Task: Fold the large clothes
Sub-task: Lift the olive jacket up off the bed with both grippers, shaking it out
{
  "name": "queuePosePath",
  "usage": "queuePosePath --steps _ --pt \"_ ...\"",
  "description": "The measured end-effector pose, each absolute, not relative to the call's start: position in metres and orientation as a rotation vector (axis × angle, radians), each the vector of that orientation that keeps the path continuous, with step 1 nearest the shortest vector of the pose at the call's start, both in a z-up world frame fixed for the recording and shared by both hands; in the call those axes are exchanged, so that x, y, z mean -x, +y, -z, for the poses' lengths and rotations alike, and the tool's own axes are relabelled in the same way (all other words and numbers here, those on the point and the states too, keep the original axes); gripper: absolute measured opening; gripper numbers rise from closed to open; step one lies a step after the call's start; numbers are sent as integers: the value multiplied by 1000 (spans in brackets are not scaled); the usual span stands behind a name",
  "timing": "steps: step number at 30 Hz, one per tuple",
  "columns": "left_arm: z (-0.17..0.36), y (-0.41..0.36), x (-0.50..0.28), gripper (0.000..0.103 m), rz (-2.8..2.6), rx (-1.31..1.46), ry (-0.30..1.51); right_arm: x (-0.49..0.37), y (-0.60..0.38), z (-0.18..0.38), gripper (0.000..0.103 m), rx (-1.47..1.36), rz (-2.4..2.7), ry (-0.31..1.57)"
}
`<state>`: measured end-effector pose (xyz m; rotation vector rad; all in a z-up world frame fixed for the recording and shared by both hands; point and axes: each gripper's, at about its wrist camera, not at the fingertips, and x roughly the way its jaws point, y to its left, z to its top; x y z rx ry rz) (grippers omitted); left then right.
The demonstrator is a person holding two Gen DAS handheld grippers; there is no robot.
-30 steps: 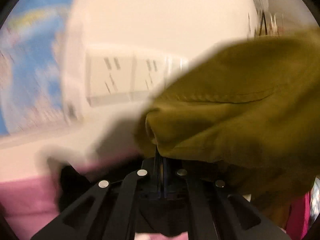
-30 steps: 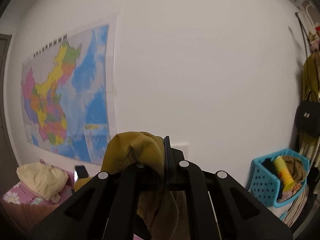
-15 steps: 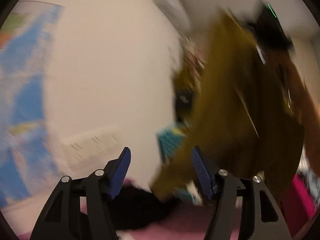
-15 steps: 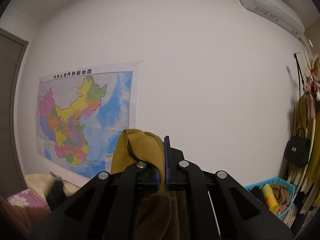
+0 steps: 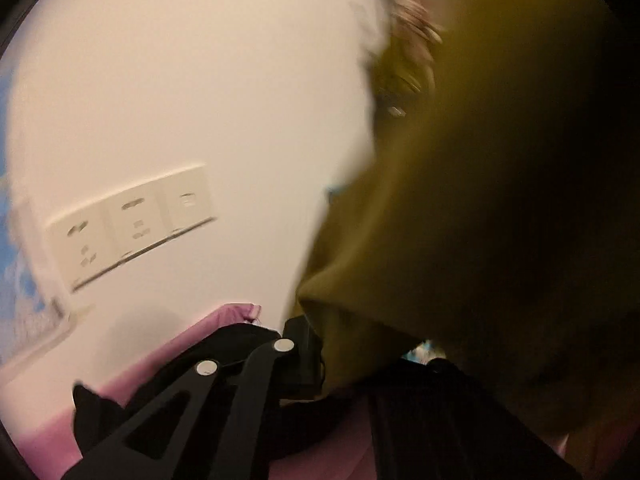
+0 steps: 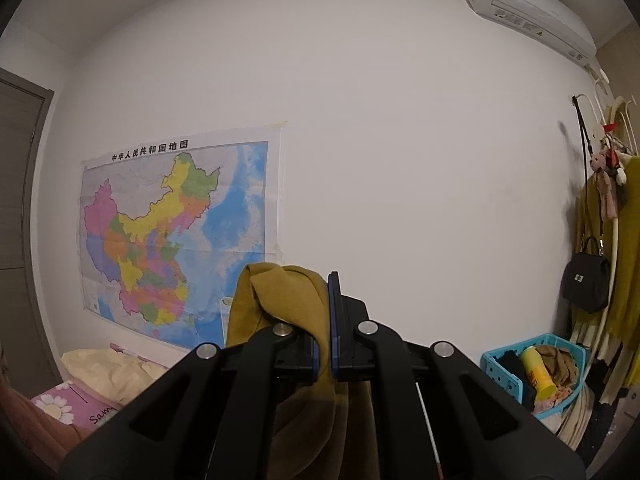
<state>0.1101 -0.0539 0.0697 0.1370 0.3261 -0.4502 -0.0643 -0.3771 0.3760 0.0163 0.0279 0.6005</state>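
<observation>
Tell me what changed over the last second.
The left tool let go of the olive garment, opened, swung across, and has just been closing on it again. The right tool rose, bringing the air conditioner into view, still clamped on the garment.

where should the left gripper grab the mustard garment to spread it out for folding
Best guess: a free outer edge of the mustard garment, well away from the bunch clamped in the right gripper, coming from the side so the jaws straddle the hem. The cloth hangs in thick folds; a single edge pulls flat. The left gripper now seems shut on it; blur hides where.
</observation>
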Motion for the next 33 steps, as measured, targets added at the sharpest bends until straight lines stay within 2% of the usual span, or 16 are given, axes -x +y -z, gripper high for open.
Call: queuePosePath --steps 4,9,14,21,26,30,33 --pt "-118 -3 -102 0 407 10 247 84 -392 -389 4 -29 -600 -22" --pt "-206 78 -48 0 355 143 32 127 -416 -417 4 -27 -564 -127" --pt "-269 128 60 2 239 7 -131 142 -429 -411 4 -33 -543 -80" --pt "-279 167 178 3 23 -124 -28 135 -402 -377 2 -61 -704 13" --pt "-276 190 256 2 -118 -117 43 140 -362 -370 2 -79 -906 -16" --pt "-271 191 297 2 -205 -117 59 149 -341 -380 1 -81 -998 -110" --pt "-266 196 295 2 -254 -116 85 102 -308 -375 2 -125 -1035 -44"
